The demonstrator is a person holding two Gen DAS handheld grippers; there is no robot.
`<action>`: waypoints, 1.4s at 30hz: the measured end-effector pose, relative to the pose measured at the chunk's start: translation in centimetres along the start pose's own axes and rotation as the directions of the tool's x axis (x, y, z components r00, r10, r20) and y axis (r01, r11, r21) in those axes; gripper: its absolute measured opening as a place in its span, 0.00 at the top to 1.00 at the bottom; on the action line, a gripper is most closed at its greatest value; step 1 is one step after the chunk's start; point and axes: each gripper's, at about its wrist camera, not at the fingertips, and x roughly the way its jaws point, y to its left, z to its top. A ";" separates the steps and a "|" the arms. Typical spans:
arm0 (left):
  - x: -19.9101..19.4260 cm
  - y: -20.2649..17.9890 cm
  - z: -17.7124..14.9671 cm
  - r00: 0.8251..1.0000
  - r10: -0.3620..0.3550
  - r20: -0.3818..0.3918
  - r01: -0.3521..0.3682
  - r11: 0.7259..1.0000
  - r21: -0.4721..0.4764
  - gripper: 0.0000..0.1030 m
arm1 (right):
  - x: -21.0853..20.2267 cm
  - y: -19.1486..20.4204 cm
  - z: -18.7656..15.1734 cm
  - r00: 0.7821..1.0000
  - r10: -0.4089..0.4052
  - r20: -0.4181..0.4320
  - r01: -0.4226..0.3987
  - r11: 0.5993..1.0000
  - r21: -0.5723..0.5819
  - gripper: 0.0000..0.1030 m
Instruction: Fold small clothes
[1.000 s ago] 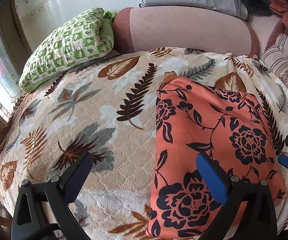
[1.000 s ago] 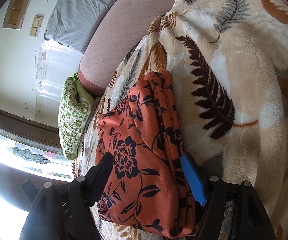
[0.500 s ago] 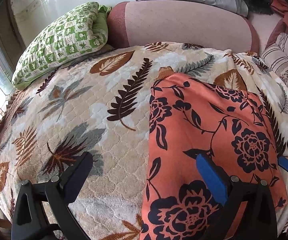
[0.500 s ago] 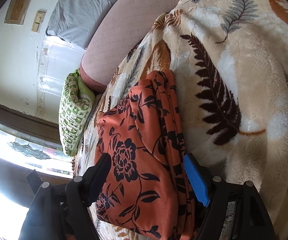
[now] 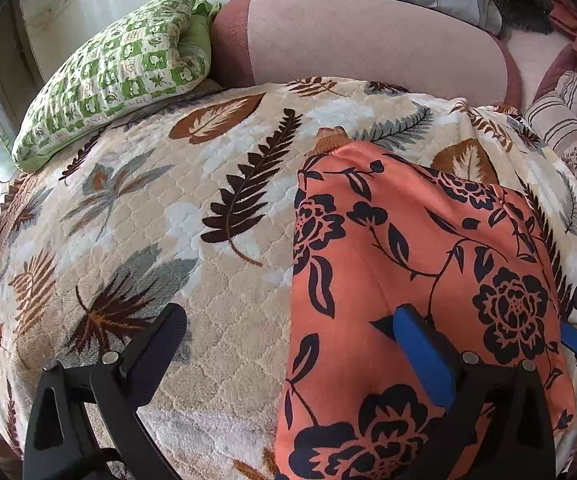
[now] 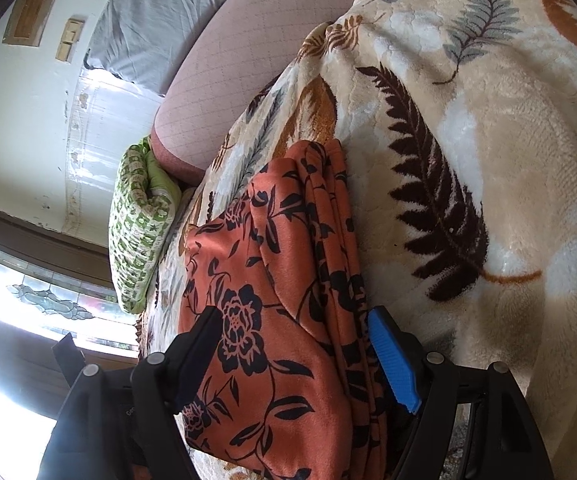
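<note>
Satiny orange floral garment (image 5: 408, 264), folded rectangular on plush leaf-print blanket (image 5: 148, 220); both grippers' jaws spread wide, holding nothing.

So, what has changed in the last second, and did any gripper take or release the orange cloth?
The left gripper has moved a little forward and right, so the orange floral cloth looks nearer. The right gripper barely shifted. Nothing was grasped or released: both stay open, the right astride the cloth's folded edge. The cloth still lies folded on the leaf-print blanket.

Right hand-held gripper (image 6: 294, 354) spread wide around the folded orange garment (image 6: 284, 288).
</note>
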 end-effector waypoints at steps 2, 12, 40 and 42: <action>0.3 0.0 0.1 1.000 -0.009 -0.003 0.009 1.000 -0.004 0.00 | 0.1 0.0 0.1 1.000 -0.004 -0.001 0.004 1.000 -0.002 0.24; 0.9 -0.2 0.5 1.000 -0.030 -0.006 0.030 1.000 -0.007 0.00 | 1.4 0.4 0.9 1.000 -0.030 0.002 0.030 0.999 -0.013 0.24; 4.1 -0.2 -0.9 0.839 -0.488 -0.242 0.481 0.872 -0.094 0.12 | 5.7 2.8 -0.6 0.988 -0.080 -0.128 0.062 0.988 -0.141 0.26; 3.8 0.3 -0.9 0.841 -0.492 -0.225 0.480 0.870 -0.109 0.25 | 5.6 3.2 -0.8 0.989 -0.084 -0.118 0.065 0.987 -0.150 0.38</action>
